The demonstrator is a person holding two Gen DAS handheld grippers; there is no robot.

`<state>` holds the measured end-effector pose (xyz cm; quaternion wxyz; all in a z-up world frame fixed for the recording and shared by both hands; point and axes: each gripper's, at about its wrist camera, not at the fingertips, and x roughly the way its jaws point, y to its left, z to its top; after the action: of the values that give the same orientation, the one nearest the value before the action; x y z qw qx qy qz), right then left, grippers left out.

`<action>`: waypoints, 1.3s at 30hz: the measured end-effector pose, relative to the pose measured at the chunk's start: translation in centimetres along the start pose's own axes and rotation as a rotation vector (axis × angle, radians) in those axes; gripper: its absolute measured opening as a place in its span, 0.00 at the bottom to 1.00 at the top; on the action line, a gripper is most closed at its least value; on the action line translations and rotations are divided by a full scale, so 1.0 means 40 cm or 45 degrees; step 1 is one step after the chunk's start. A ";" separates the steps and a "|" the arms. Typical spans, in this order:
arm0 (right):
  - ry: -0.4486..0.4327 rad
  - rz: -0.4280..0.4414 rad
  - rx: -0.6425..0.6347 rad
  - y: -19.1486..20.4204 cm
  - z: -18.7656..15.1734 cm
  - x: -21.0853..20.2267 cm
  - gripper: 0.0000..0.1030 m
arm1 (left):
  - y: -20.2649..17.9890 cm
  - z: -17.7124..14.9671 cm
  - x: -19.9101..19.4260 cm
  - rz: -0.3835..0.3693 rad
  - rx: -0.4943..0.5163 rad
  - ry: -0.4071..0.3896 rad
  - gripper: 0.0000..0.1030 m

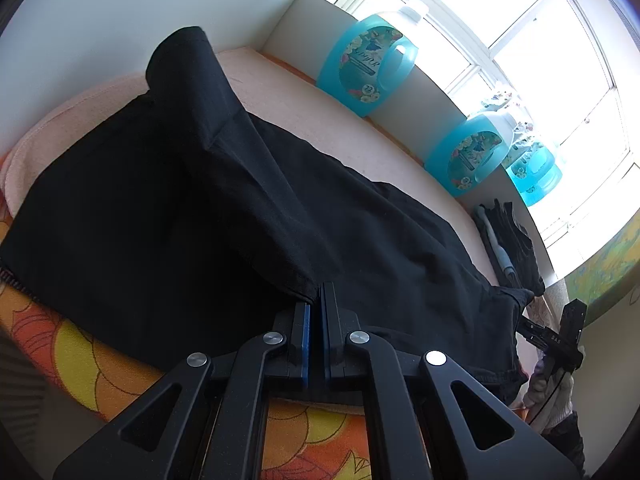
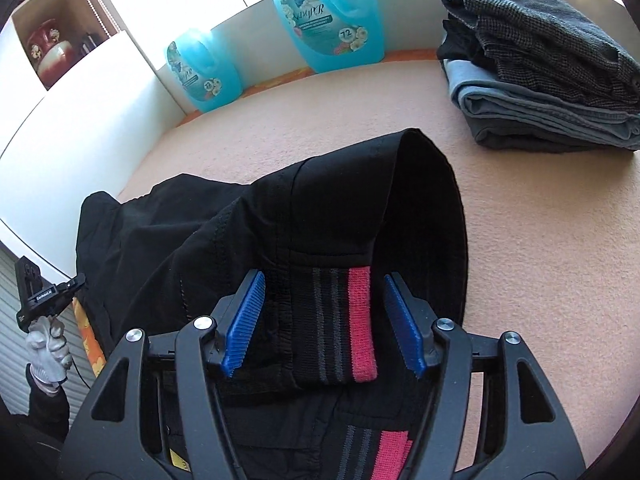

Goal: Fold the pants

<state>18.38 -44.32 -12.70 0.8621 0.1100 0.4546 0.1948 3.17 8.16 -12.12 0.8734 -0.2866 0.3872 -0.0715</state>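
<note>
One pair of black pants (image 2: 248,232), three blue detergent bottles (image 1: 366,68), one stack of folded clothes (image 2: 540,76), two grippers, left (image 1: 316,304) and right (image 2: 322,308), one white-gloved hand (image 2: 48,350), one peach towel (image 2: 540,240), one red vase (image 2: 46,50)

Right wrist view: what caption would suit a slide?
Open right claw straddling the striped waistband of black pants on a peach blanket.

Bright window (image 1: 520,40), white walls (image 1: 100,20), peach surface (image 2: 520,260)
</note>
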 end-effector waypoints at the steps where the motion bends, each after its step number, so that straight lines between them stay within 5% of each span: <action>1: 0.005 0.004 -0.013 0.007 -0.003 0.005 0.55 | -0.001 0.000 -0.001 0.002 0.003 -0.001 0.03; 5: -0.006 -0.040 -0.062 0.033 -0.017 -0.002 0.47 | -0.003 0.000 -0.004 0.004 0.004 -0.006 0.03; 6: -0.010 -0.043 -0.067 0.036 -0.019 -0.010 0.36 | -0.003 0.001 -0.003 0.004 0.004 -0.007 0.03; 9: -0.043 -0.056 -0.086 0.049 -0.028 -0.050 0.25 | -0.002 0.002 -0.004 -0.002 -0.002 -0.013 0.03; 15: -0.071 -0.085 -0.092 0.070 -0.049 -0.139 0.20 | -0.002 0.009 -0.014 -0.018 -0.008 -0.037 0.03; 21: -0.045 -0.104 -0.121 0.090 -0.085 -0.211 0.19 | 0.005 0.003 -0.035 -0.029 -0.020 -0.066 0.03; 29: 0.055 -0.151 -0.023 0.039 -0.116 -0.146 0.20 | 0.029 -0.039 -0.019 -0.032 -0.054 -0.033 0.03; 34: 0.065 -0.104 0.013 0.023 -0.117 -0.133 0.38 | 0.056 -0.032 -0.016 -0.060 -0.073 -0.025 0.04; 39: 0.073 -0.106 -0.001 0.027 -0.135 -0.131 0.43 | 0.083 0.000 -0.033 -0.039 -0.104 -0.075 0.19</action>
<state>10.99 -45.58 -11.46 0.8563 0.0849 0.4830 0.1621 1.93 11.36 -13.15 0.8707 -0.3301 0.3596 -0.0606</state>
